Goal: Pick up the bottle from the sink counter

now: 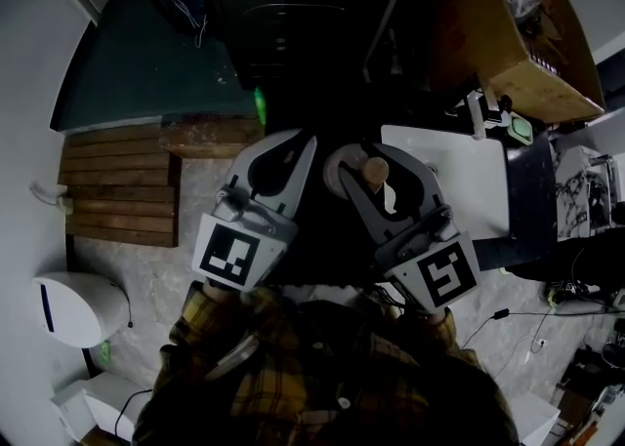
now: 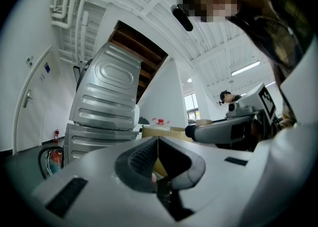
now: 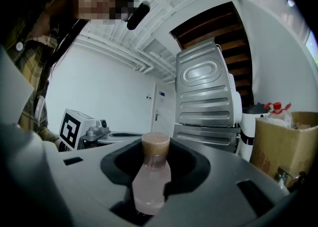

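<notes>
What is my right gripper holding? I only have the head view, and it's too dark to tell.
Observer: In the right gripper view, the right gripper is shut on a pale pink bottle with a brown cap; the pads press on its body, below the neck.
Operator: Is the left one carrying anything?
Observer: No. The left gripper view shows the left gripper with its jaws together and nothing between them.

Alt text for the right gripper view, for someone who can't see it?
The right claw grips a pale pink, brown-capped bottle. Behind stand a grey metal machine and a cardboard box.
</notes>
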`<state>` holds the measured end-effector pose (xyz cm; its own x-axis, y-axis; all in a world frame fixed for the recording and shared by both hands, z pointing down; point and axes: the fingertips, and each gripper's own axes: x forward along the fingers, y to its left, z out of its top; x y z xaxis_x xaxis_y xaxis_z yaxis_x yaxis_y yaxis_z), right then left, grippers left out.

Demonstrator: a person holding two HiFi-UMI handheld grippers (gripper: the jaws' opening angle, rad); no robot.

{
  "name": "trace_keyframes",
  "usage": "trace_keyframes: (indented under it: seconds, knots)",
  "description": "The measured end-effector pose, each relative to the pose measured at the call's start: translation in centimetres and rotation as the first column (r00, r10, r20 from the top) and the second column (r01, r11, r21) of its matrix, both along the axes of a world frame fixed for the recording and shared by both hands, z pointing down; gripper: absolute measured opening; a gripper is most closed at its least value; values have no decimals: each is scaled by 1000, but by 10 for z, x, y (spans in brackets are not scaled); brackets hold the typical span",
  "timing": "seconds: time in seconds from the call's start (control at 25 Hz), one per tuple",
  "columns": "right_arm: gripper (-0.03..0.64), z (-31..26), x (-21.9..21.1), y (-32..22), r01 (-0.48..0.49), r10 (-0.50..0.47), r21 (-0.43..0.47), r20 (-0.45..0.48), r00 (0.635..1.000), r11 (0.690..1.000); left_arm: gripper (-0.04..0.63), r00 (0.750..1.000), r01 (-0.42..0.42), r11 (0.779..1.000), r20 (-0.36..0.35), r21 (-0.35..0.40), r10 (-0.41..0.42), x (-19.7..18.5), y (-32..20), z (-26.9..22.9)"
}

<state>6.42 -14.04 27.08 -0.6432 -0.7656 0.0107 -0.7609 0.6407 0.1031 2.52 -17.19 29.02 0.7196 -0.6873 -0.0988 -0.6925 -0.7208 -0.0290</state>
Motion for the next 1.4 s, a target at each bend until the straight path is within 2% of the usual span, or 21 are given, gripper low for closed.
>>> trace_keyframes:
  seconds: [0.28,0.76,1.4]
  knots:
    - [138,-1,2,0,-2,2,4,9,1000,1000,20,999,-27,1000,23,13,27,4,2,-3]
    - [138,1,6,-2,-18,18,6,1,1000,1000,20,991,-125,992,47,12,124,11,8,-8]
    - [138,0,8,-2,-19,19,15,0,1000,1000,20,988,-135,991,80,15,134,17,14,-3]
